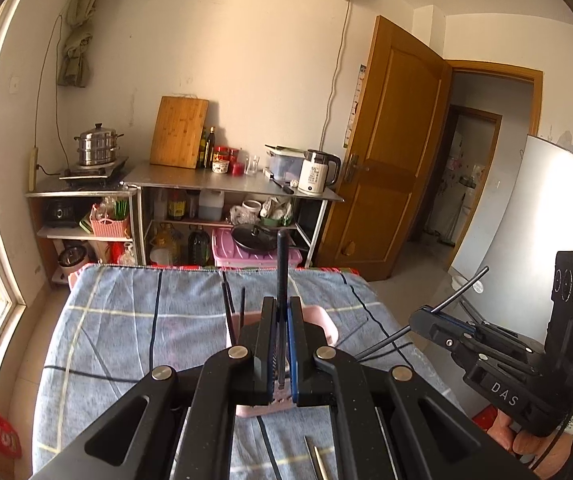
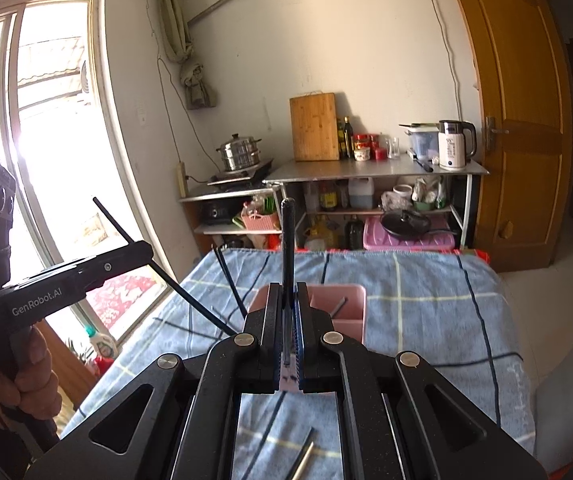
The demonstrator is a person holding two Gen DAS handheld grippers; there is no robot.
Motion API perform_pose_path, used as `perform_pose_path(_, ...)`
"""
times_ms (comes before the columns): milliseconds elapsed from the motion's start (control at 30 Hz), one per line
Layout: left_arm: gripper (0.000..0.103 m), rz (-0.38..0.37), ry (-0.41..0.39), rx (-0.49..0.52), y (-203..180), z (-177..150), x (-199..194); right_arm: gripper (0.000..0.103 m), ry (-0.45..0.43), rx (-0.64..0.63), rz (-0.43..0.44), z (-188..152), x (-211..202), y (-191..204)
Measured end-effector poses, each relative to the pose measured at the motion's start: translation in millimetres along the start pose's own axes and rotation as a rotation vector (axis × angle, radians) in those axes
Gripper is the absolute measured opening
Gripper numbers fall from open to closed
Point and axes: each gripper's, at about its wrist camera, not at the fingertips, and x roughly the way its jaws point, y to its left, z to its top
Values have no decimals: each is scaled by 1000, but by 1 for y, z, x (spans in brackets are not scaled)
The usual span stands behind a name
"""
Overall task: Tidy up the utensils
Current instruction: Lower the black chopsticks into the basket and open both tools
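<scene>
In the left wrist view my left gripper [image 1: 282,304] is shut on a black chopstick [image 1: 282,256] that sticks up past its fingers. Below it sits a pink utensil holder [image 1: 326,322] with two black chopsticks [image 1: 228,308] standing in it. At the right, my right gripper [image 1: 420,316] is shut on another black chopstick [image 1: 462,286]. In the right wrist view the right gripper [image 2: 288,290] clamps its chopstick [image 2: 288,236] above the pink holder [image 2: 346,300]. The left gripper [image 2: 144,250], at the left, holds its slanted chopstick [image 2: 114,220].
A blue checked cloth [image 2: 426,300] covers the table. Loose chopsticks [image 2: 302,456] lie on it near the front edge, also in the left wrist view as chopsticks [image 1: 318,458]. Behind stand metal shelves [image 1: 230,188] with a kettle, cutting board and pots, and a wooden door [image 1: 390,152].
</scene>
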Motion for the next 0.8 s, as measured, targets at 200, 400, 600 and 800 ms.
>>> perform_pose_path(200,4,22,5,-3,8,5,22,5,-6,9,-6,6,18,-2)
perform_pose_path(400,4,30,53,-13,16,-11,48,5,41,22,-18,-6,40,-7)
perform_pose_path(600,4,39,112,-23,24,-29,70,5,96,32,-12,-19,58,-8)
perform_pose_path(800,5,79,163,-25,34,-45,89,5,160,40,1,-29,73,-9)
